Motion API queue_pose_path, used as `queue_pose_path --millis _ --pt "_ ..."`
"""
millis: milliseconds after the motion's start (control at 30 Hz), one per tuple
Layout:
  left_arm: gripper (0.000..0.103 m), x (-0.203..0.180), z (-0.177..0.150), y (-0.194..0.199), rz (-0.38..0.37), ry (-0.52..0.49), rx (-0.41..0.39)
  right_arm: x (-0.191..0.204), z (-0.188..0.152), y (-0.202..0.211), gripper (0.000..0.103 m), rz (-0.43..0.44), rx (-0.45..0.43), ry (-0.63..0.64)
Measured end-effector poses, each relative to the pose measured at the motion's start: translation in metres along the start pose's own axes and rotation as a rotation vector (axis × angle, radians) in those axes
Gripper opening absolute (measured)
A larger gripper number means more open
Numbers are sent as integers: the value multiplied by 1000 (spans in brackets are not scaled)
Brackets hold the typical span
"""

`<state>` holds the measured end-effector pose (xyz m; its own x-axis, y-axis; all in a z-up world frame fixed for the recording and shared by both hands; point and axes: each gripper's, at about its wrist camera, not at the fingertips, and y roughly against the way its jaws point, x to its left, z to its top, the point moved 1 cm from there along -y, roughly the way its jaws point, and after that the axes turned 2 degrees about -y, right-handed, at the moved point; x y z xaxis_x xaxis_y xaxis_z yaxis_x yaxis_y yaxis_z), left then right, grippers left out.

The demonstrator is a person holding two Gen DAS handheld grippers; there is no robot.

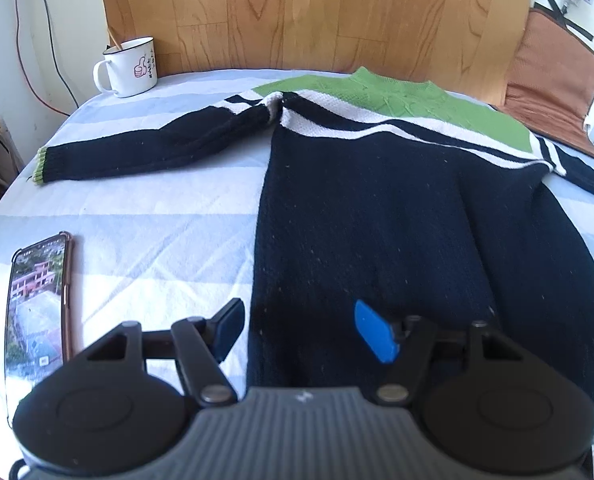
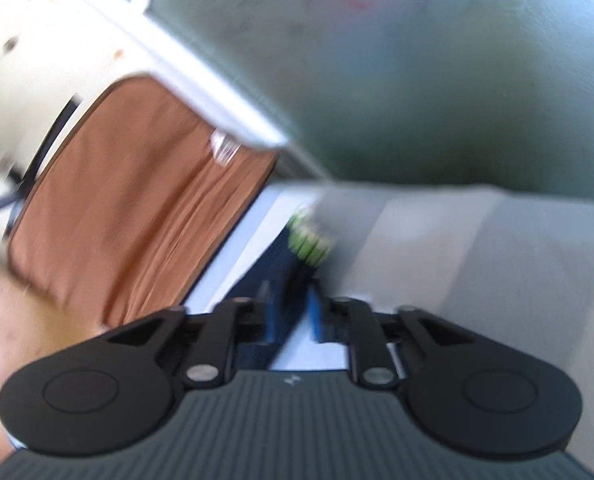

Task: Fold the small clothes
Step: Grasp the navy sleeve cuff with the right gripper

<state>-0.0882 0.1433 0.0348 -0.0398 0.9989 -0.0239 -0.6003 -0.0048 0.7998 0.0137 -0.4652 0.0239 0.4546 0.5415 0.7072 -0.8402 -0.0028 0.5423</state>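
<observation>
The bed (image 1: 145, 208) was the biggest thing, with a blue and white striped sheet pulled smooth, so it made a good flat place for folding. A brown wooden board (image 1: 297, 12) stood up behind it.

The sweater (image 1: 377, 208) lay flat on the bed, front down or up I could not tell, with its green collar at the far side and its dark bottom edge near the camera. Its left sleeve (image 1: 149, 148) was stretched straight out to the side, away from the body. It seemed to be spread like that so each part could be folded in neatly. None of it looked folded yet, so the job was likely just starting.

A brown cushion (image 2: 137, 208) sat past the bed's far corner.

The left gripper (image 1: 301, 328) hung low over the sweater's bottom edge. Its fingers were spread wide with nothing between them, one over the sheet and one over the dark knit. It looked ready to pinch that edge.

The right gripper (image 2: 291, 312) was in a blurry picture. Its fingers were close together with the dark right sleeve running between them, near the green cuff (image 2: 311, 244). It looked like it was pinching the sleeve, maybe to bring it across the body.

A phone (image 1: 37, 304) lay on the sheet beside the left gripper, and a white mug (image 1: 131, 66) stood at the far edge, both off the sweater and out of the way.
</observation>
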Motion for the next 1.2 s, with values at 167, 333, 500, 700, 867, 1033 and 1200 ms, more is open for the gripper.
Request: queue_pose_path --millis 167,333,500,700,867,1033,1200 --pt "63 10 -13 8 -29 7 36 34 -83 50 41 287 419 261" --pt "62 20 -28 6 -82 54 77 60 -159 94 40 411 664 480" --pt "37 21 -36 11 -109 65 64 61 -193 112 36 441 684 542" --pt "11 19 -42 22 -151 94 43 66 -206 122 8 394 632 615" --pt "11 17 -49 64 -248 77 23 64 -166 170 8 350 511 683" --pt "11 7 -75 69 -258 11 74 35 -170 181 8 252 564 699" --pt "18 11 -93 53 -244 55 68 40 -183 153 20 118 577 793"
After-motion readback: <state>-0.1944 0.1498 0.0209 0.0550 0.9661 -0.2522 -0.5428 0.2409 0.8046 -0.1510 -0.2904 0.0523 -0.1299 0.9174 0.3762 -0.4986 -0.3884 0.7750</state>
